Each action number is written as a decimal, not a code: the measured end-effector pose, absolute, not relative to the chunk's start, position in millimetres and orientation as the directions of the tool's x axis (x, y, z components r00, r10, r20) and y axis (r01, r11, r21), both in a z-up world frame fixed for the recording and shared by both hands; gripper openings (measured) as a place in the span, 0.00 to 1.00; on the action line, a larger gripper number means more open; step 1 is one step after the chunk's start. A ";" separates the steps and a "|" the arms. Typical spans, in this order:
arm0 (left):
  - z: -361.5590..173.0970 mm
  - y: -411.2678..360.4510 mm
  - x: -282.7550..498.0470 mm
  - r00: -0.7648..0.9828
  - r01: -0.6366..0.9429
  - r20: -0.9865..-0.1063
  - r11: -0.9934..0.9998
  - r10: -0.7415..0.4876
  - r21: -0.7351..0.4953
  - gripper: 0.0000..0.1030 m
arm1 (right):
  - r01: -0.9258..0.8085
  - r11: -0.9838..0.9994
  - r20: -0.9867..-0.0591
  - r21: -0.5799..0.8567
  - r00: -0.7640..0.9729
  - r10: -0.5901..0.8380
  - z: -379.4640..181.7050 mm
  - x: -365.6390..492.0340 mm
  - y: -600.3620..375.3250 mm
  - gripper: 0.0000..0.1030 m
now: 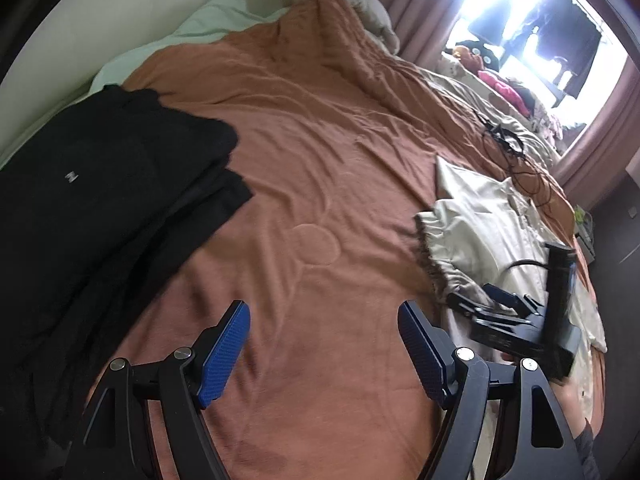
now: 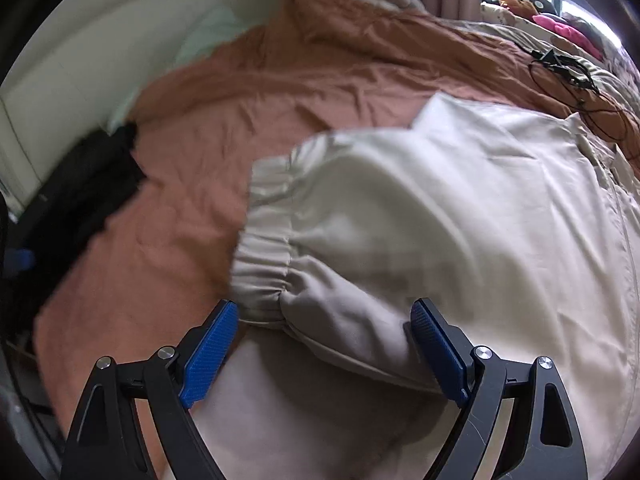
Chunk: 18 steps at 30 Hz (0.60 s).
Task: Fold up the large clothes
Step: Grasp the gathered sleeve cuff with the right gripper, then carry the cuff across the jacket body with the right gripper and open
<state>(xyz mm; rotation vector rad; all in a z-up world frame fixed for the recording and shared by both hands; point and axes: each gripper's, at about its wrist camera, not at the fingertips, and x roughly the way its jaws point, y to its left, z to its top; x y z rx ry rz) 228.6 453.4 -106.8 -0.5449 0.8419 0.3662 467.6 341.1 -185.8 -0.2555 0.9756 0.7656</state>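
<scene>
Cream fabric fills the right wrist view: a pale jacket [image 2: 460,200] lies spread on the right part of a bed, its gathered elastic cuff [image 2: 264,276] pointing toward the camera. The right gripper [image 2: 324,344] hangs over that sleeve with its jaws released and wide; the cuff end of the sleeve lies between the two blue pads [image 2: 208,352], but neither pad presses on it, though blur here makes the left pad's edge hard to judge. From the left wrist view the same jacket [image 1: 480,216] shows at the right, with the right gripper's black body [image 1: 520,320] above its lower edge.

A second garment, a black one [image 1: 100,184], lies folded in layers at the left side of the bed, well apart from the cream jacket. It bears a small pale logo [image 1: 72,176], too small to read. The left gripper [image 1: 324,344] hovers over bare blanket between the two garments, its jaws spread and empty.

Both garments rest on a rust-brown blanket [image 1: 320,140] with faint round outlines pressed into it. A mint-green pillow [image 1: 208,20] sits at the far left near a white wall. A tangle of black cable [image 1: 504,140] lies beyond the jacket, before mauve curtains [image 1: 424,4] and a bright window [image 1: 520,12] with plush toys [image 1: 476,56] at its sill.
</scene>
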 end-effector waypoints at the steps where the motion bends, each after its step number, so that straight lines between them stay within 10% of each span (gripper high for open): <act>1: -108.6 455.5 227.5 0.614 -0.514 -0.784 0.801 0.093 -0.308 0.75 | -0.683 0.721 -0.833 0.116 0.329 0.445 -190.4 467.9 345.3 0.86; 5: -117.0 459.7 226.6 0.601 -0.527 -0.795 0.789 0.083 -0.315 0.75 | -0.698 0.712 -0.839 0.077 0.341 0.424 -200.4 466.8 352.0 0.77; 8: -119.5 453.0 233.0 0.602 -0.519 -0.795 0.793 0.075 -0.318 0.75 | -0.686 0.711 -0.824 0.155 0.308 0.476 -190.8 471.3 340.9 0.21; 9: -119.2 450.8 234.8 0.604 -0.515 -0.794 0.796 0.073 -0.318 0.75 | -0.669 0.722 -0.817 0.179 0.307 0.487 -185.2 475.2 333.8 0.15; 18: -101.3 416.1 258.5 0.649 -0.428 -0.759 0.849 0.050 -0.310 0.75 | -0.609 0.674 -0.695 0.417 0.265 0.669 -148.5 492.5 274.3 0.07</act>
